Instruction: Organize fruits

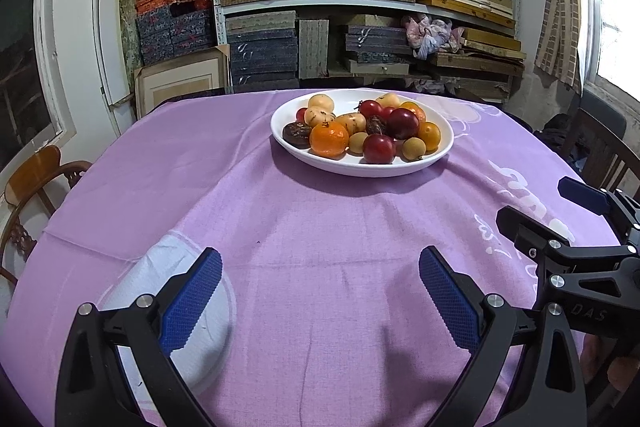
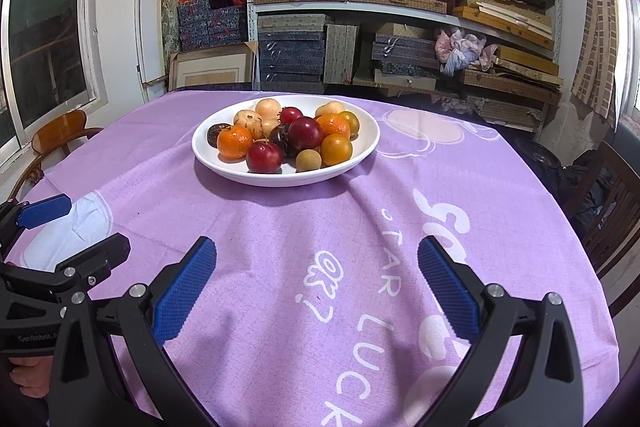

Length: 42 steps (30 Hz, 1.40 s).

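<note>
Both my grippers, left (image 1: 320,287) and right (image 2: 316,283), hang spread and empty above the purple cloth (image 1: 320,219). All the fruit (image 2: 286,137) lies heaped in the white plate (image 2: 288,179) ahead. I judge this fits either mixed fruit awaiting sorting or fruit already gathered.

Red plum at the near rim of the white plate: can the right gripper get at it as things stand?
Probably yes. The right gripper is open and empty, only bare purple cloth lies between it and the white plate, and the red plum sits exposed at the near edge.
</note>
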{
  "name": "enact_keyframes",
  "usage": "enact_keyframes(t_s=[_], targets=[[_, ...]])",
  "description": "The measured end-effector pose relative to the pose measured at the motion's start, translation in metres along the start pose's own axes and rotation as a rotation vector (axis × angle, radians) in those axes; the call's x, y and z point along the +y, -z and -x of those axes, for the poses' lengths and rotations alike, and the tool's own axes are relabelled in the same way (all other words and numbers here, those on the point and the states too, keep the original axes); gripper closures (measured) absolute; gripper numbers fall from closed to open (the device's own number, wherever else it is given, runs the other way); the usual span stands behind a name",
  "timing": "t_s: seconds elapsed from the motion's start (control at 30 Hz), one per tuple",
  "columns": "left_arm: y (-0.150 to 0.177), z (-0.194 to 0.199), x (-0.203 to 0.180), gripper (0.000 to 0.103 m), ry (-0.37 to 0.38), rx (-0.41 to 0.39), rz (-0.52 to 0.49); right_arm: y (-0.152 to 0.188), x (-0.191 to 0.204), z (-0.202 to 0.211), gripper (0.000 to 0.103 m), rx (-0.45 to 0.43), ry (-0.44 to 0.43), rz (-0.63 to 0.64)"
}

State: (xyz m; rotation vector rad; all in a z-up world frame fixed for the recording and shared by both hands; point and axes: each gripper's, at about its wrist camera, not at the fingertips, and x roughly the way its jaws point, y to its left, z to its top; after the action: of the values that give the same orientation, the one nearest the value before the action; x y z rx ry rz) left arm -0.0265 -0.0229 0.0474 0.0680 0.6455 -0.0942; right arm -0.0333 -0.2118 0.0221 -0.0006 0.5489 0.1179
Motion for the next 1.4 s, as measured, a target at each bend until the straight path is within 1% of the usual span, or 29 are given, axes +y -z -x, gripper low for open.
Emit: enact_keyframes(t_s=[0.07,0.17,0.3,0.53,1.1,1.33,1.4], targets=[[-0.0013,-0.0001,0.0007,0.003,0.006,0.006,0.004,0.0007,-0.0021,0.0008,0.004,0.0,0.001,0.0],[-0.0035,-0.0062,-0.0011,0.003,0.04,0.055,-0.015,-0.0004,0.001,-0.0006,0.004,0.001,0.001,0.002],[-0.0018,-0.0052,-0.0028,0.003,0.034,0.044,-0.028,0.0,0.0004,-0.0002,0.004,0.001,0.0,0.0],[-0.002,-0.0078,-0.0007,0.003,0.032,0.054,-0.017,0.0027,-0.0044,-0.0004,0.004,0.004,0.006,0.003],[-0.0011,-0.0094,0.0006,0.003,0.041,0.062,-0.011,0.0004,-0.002,-0.0023,0.004,0.005,0.008,0.007],[-0.0016,-0.0091,0.0017,0.003,0.053,0.066,0.004,0.0,-0.0016,-0.0023,0.004,0.005,0.009,0.007],[-0.0007,-0.0067,0.0028,0.003,0.05,0.051,0.018,-0.0007,0.0004,-0.0029,0.004,0.006,0.009,0.007]])
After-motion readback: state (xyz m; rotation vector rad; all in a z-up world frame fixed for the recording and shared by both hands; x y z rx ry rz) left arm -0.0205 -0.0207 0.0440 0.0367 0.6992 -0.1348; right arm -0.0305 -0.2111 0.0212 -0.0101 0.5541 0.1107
